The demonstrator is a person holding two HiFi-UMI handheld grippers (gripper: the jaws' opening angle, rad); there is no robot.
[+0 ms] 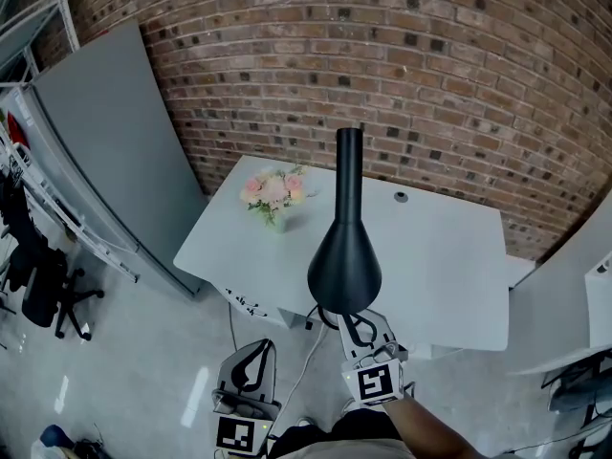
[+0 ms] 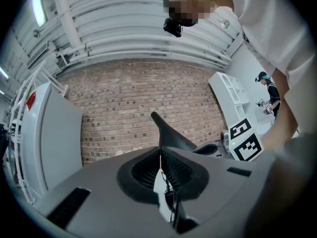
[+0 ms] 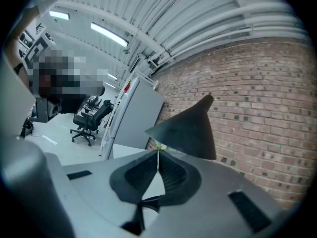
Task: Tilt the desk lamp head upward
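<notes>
Forearm (image 1: 435, 436): bare, reaching in from the bottom edge of the head view and carrying the right claw.
Left claw (image 1: 256, 354): hanging low over the floor, in front of the tabletop's near edge and well apart from the lamp. In the left gripper view (image 2: 160, 151) its jaws are pressing together with nothing between them.
Right claw (image 1: 356, 321): its marker cube (image 1: 375, 382) is facing up at the head camera. Its tips are sitting just under the near rim of the lamp head. In the right gripper view (image 3: 158, 151) the jaws are meeting flat, closed on nothing. Whether they are touching the rim cannot be told.
Cable (image 1: 304, 357): pale, hanging below the tabletop between the two claws.
Lamp head (image 1: 344, 261): black and funnel-shaped, its wide end pointing toward the person over the near part of the tabletop. Its narrow neck is running away toward the brick wall. It is rising just beyond the right claw's tips (image 3: 190, 130) and showing off to the side past the left claw (image 2: 171, 138).
Tabletop (image 1: 449, 275): white, carrying the lamp.
Flowers (image 1: 274, 193): small pink bunch, standing on the tabletop's far left part, left of the lamp's neck.
Office chair (image 1: 48, 295): black, standing on the floor far to the left.
Grey panel (image 1: 115, 151): standing left of the tabletop, near the wall.
Brick wall (image 1: 430, 65): running behind everything.
</notes>
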